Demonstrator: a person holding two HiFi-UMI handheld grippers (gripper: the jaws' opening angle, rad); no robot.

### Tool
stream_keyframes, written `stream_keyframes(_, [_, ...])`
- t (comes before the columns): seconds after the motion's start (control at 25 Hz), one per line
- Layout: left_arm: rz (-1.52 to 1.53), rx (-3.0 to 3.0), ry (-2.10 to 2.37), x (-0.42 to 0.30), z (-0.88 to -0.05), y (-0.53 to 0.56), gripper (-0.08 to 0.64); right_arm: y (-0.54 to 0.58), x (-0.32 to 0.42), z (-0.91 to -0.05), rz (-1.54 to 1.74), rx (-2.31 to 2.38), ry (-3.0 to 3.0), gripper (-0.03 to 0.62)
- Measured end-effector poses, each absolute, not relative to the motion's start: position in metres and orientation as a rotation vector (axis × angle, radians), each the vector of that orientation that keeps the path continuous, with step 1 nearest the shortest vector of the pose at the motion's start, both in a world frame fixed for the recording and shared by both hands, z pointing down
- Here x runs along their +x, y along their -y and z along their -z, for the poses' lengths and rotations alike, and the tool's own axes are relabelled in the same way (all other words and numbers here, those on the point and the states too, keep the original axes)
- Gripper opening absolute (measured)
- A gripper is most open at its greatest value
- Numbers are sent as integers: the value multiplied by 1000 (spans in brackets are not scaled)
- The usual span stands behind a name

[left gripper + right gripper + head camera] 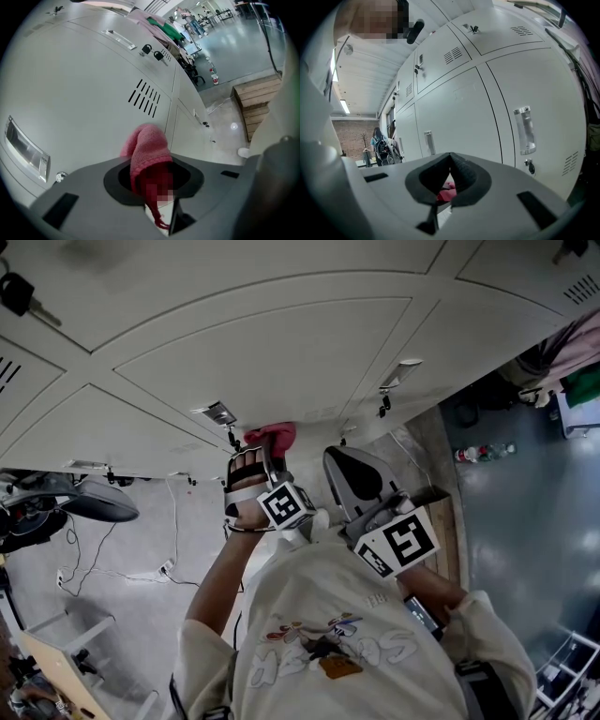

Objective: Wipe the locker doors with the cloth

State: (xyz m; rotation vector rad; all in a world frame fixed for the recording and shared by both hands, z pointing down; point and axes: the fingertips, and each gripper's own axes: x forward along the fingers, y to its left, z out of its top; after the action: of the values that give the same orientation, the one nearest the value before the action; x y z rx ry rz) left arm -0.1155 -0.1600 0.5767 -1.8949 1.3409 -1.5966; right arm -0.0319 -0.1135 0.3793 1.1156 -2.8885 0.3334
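A pink cloth (pixel 274 435) is pressed against a pale grey locker door (pixel 262 352), just under its label holder (pixel 220 412). My left gripper (pixel 266 450) is shut on the cloth. In the left gripper view the cloth (pixel 146 152) bulges out between the jaws and touches the locker door (pixel 79 93) below the vent slots (pixel 143 98). My right gripper (pixel 345 463) hangs just to the right of it, shut and holding nothing. In the right gripper view its pads (pixel 461 171) meet, with the cloth (pixel 446 193) showing behind them.
Keys hang in several locks (pixel 21 292) (pixel 153 51). A wooden pallet (pixel 452 521) lies on the floor at the right, with bottles (pixel 484 453) beyond it. Cables (pixel 112 568) and a chair (pixel 94 502) are at the left. People (pixel 380 144) stand far down the row.
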Motion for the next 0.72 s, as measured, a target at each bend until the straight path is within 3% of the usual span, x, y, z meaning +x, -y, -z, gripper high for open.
stream_keyframes(0.72, [1596, -1955, -1266, -94, -557, 137, 110, 101, -36, -372, -276, 1110, 2902, 2])
